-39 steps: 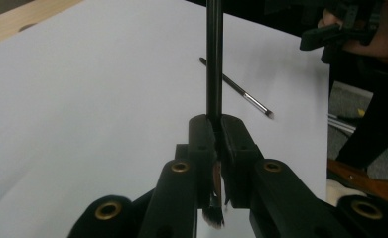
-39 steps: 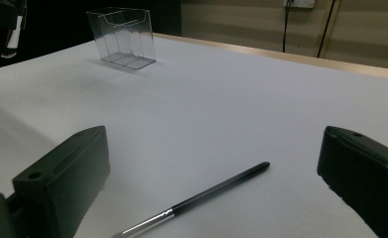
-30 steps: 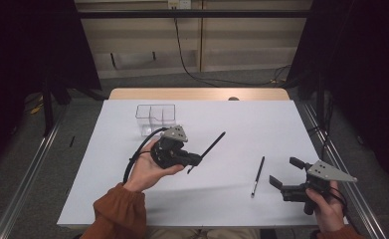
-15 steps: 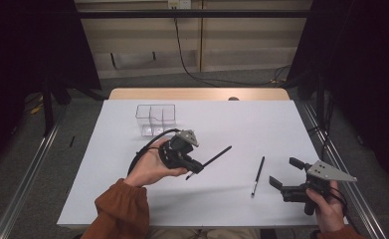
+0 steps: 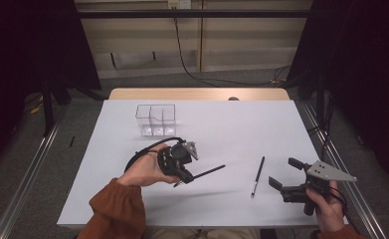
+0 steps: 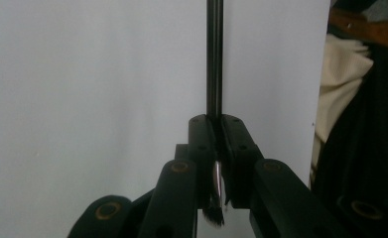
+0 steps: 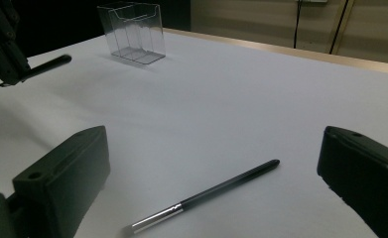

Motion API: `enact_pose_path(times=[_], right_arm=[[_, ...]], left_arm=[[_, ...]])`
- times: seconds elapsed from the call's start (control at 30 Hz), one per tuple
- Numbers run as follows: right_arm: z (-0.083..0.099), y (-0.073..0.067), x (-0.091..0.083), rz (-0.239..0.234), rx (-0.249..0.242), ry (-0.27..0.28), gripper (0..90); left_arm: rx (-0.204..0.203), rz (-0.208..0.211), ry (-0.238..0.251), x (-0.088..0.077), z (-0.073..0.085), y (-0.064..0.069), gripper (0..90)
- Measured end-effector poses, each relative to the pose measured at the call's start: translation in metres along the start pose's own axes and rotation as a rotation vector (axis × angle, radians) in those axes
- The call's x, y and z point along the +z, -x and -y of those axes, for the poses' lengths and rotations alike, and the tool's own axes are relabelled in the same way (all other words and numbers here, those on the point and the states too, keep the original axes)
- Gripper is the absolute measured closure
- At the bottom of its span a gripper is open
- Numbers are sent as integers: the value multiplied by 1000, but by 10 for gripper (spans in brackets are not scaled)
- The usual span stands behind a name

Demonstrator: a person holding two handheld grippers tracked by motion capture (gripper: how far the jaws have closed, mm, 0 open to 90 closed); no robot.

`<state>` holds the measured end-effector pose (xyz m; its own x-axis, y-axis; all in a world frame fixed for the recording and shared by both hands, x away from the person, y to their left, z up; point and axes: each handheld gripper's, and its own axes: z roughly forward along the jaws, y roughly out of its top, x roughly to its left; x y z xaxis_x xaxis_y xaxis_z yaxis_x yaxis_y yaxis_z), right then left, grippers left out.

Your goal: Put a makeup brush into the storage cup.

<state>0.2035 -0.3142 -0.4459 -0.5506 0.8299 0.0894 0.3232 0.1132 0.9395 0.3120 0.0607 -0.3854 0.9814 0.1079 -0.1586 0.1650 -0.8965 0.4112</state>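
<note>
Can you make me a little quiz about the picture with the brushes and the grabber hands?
1. True or false: the left gripper is clamped on a black brush.
2. Where does the second brush lie? A) inside the clear box B) flat on the white table C) on the floor
3. Fill in: the right gripper has its jaws ____.

Key:
1. True; the left gripper view shows the handle pinched between the pads.
2. B; it rests on the white table, apart from the clear box.
3. Open, with nothing between them.
</note>
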Motion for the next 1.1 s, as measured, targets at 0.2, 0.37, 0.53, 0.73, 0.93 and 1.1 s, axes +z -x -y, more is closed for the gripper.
enact_pose_path(times=[0.2,0.37,0.53,0.73,0.93,1.1], right_arm=[[-2,-2,0,-31,-9,16,4],[-3,-5,1,-37,-25,35,0],[-8,-9,4,-16,-20,52,8],[-20,-14,10,-70,-45,81,5],[-32,-17,18,-110,-42,78,8],[-48,-20,24,-156,-64,72,5]], left_arm=[[9,27,-34,0,3,0,844],[-9,19,-29,2,6,-2,844],[1,19,-38,-2,6,-3,844],[10,31,-47,-1,5,0,844],[4,35,-50,1,6,-1,844],[8,34,-48,1,6,-1,844]])
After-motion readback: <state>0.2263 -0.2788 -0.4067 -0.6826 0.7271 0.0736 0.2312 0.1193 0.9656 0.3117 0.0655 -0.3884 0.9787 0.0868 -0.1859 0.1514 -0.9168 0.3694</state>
